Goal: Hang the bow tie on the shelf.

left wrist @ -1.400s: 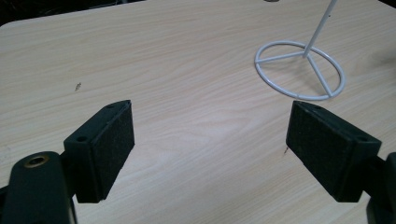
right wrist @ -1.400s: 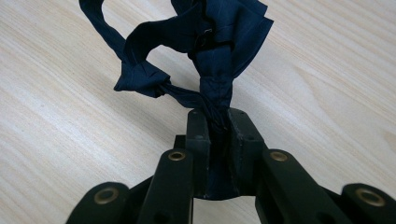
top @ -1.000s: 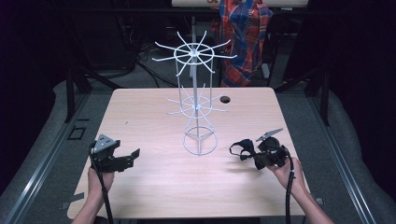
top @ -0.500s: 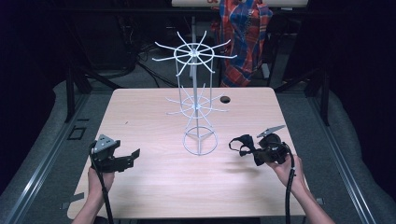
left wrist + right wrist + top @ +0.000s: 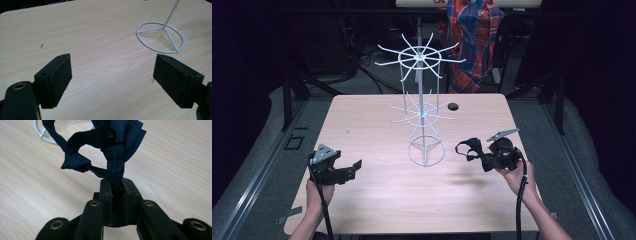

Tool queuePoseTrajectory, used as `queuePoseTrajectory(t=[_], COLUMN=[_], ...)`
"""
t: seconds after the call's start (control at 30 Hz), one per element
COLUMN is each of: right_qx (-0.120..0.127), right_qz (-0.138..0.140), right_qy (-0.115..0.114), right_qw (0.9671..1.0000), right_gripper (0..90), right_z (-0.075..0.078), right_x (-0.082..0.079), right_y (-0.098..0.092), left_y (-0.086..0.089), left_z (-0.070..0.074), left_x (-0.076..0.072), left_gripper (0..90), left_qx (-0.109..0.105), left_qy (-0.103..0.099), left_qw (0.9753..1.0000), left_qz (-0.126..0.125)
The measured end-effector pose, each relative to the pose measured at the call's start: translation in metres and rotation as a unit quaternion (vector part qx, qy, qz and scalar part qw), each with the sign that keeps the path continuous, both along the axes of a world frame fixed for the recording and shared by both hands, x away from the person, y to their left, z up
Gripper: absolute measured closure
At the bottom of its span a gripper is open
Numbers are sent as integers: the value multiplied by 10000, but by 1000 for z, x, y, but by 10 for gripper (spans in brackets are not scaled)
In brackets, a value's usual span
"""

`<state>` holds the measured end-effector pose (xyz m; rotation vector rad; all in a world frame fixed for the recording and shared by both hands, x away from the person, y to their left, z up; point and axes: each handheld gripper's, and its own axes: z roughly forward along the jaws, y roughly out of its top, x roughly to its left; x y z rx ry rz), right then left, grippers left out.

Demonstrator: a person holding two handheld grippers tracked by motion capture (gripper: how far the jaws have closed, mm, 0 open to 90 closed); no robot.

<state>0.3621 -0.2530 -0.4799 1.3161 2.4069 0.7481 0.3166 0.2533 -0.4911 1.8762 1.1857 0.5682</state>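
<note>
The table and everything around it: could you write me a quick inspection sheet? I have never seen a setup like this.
Surface: light wooden table, with a small dark round hole near its far edge.
Job's things: white wire rack with spoke arms stands mid-table, nothing hung on it; dark blue fabric scrunchie held above the table.
Clutter: nothing seen.
Grippers: left gripper open, holding nothing; right gripper shut on the scrunchie.
Cables: one black cable trails from the right gripper, another from the left.
Surroundings: dark room, a person in a red and blue plaid shirt beyond the table.
</note>
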Motion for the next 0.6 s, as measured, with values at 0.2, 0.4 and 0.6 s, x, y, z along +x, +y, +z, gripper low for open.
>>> queuePoseTrajectory(t=[0.2, 0.4, 0.6], right_qx=[100, 176, 257], right_qz=[15, -11, -48], right_qy=[-67, -98, -144], right_qw=[9999, 9998, 9996], right_gripper=[801, 801, 801], right_z=[7, 9, 13], right_x=[6, 8, 8], right_y=[4, 5, 3], left_y=[0, 0, 0], left_z=[0, 0, 0], left_x=[0, 0, 0], left_gripper=[156, 156, 156], left_qx=[-18, -1, 6], left_qy=[-12, 5, 11], left_qw=[10000, 10000, 10000], left_qz=[11, 2, 1])
